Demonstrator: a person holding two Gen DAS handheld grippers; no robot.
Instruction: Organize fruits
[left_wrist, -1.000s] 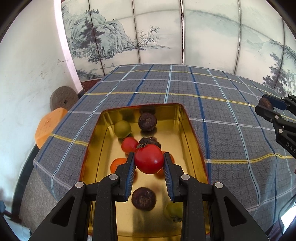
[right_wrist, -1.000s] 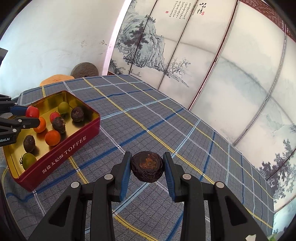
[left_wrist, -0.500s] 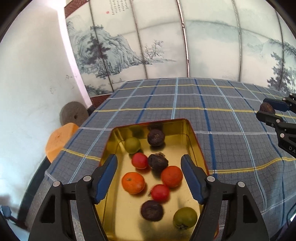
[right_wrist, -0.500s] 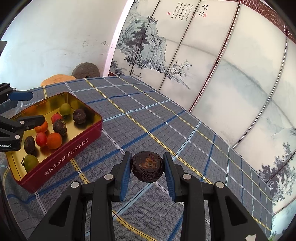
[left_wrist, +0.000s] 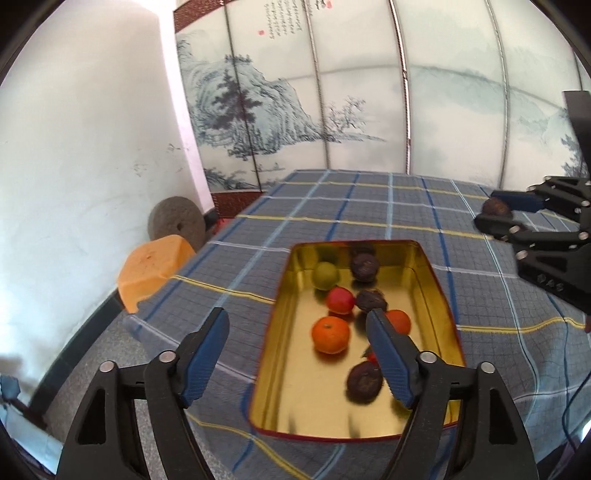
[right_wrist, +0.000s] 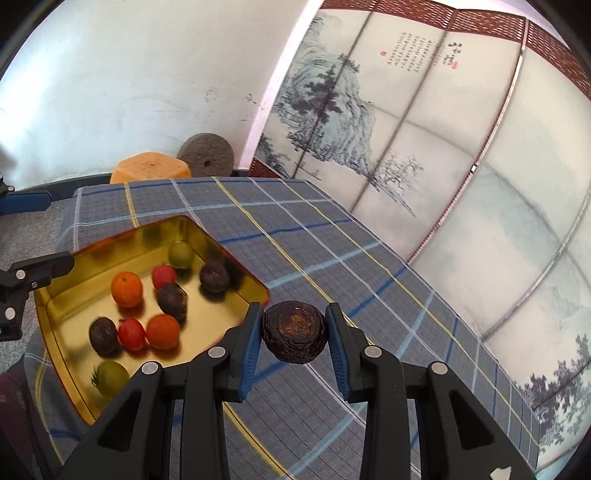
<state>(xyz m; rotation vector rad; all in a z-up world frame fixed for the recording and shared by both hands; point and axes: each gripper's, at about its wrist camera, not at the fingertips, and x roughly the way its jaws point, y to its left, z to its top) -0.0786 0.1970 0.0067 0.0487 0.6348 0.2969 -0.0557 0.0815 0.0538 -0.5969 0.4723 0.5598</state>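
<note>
Above the gold tin of mixed fruit, left gripper jaws wide apart, empty; right gripper clamped on a dark wrinkled fruit, beside the tin's corner

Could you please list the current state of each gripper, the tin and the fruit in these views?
left gripper: open, empty, above the tin's left edge.
right gripper: shut on the dark wrinkled fruit, held in the air beside the tin.
gold tin: lidless, on the plaid tablecloth, holding nine fruits.
large orange: loose in the tin.
</note>
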